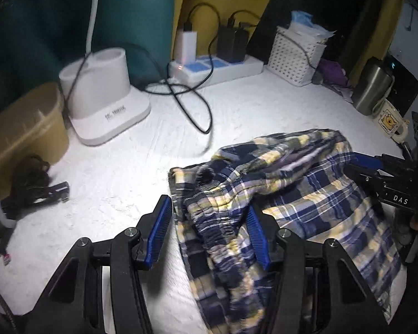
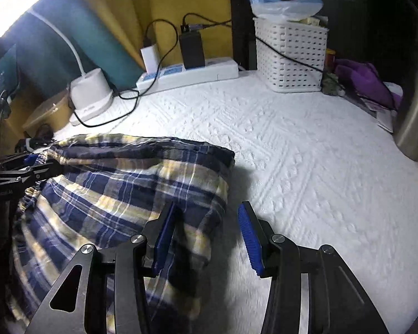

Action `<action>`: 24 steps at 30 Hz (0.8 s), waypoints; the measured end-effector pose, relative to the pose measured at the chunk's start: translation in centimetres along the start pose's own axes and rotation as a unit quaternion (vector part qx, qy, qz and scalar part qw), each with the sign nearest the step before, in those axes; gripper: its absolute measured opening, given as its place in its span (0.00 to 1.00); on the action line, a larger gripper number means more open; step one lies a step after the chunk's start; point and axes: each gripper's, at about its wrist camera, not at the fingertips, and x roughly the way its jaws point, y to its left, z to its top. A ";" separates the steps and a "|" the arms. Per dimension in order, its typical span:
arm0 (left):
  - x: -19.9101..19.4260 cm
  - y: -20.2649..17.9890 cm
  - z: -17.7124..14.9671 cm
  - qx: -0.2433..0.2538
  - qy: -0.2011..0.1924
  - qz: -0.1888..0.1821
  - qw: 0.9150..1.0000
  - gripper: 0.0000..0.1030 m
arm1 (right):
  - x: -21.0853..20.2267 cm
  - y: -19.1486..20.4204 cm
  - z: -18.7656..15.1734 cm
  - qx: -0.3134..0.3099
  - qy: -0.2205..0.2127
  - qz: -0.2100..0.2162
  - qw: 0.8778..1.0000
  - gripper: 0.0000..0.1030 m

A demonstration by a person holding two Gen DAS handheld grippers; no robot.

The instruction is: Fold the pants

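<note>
Plaid pants (image 1: 306, 194) in navy, yellow and white lie bunched on the white textured cover (image 1: 111, 181). My left gripper (image 1: 209, 233) is open. The gathered elastic waistband lies between its blue pads; the left pad stands clear of the cloth. In the right wrist view the pants (image 2: 111, 183) fill the left half. My right gripper (image 2: 207, 239) is open astride the cloth's right edge. Its left pad sits over the fabric and its right pad over bare cover. Each gripper also shows at the other view's edge: the right gripper (image 1: 376, 172) and the left gripper (image 2: 28, 167).
A white lamp base (image 1: 103, 97), a power strip (image 1: 217, 68) with chargers and a loose black cable (image 1: 192, 103) stand at the back. A white basket (image 1: 295, 55), a steel tumbler (image 1: 372, 86) and a mug (image 1: 390, 122) are at the right. A tan container (image 1: 25, 130) sits far left.
</note>
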 end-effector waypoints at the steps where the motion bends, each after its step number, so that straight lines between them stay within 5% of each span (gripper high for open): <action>1: 0.2 0.3 0.1 -0.007 0.002 -0.006 1.000 0.53 | 0.1 0.0 0.2 -0.001 -0.002 -0.004 1.000 0.51; 9: -1.8 0.3 0.0 -0.024 0.001 -0.027 0.999 0.56 | -1.3 0.0 0.2 -0.001 -0.004 -0.007 1.000 0.52; 11: -2.6 -0.1 -0.7 -0.024 0.002 -0.030 0.999 0.67 | -1.9 -0.1 0.0 0.000 -0.007 -0.004 1.000 0.67; 13: -3.1 -0.3 -1.4 -0.025 0.004 -0.026 0.999 0.70 | -2.6 -0.3 -0.4 0.002 -0.009 0.002 1.000 0.71; 19: -2.4 -0.7 -3.6 -0.041 0.035 -0.047 0.997 0.71 | -3.3 -1.1 -1.5 0.011 0.000 0.015 1.000 0.71; 24: -1.8 -2.0 -3.6 -0.010 0.024 -0.042 0.999 0.82 | -2.4 -1.4 -1.8 0.015 0.013 0.031 0.999 0.73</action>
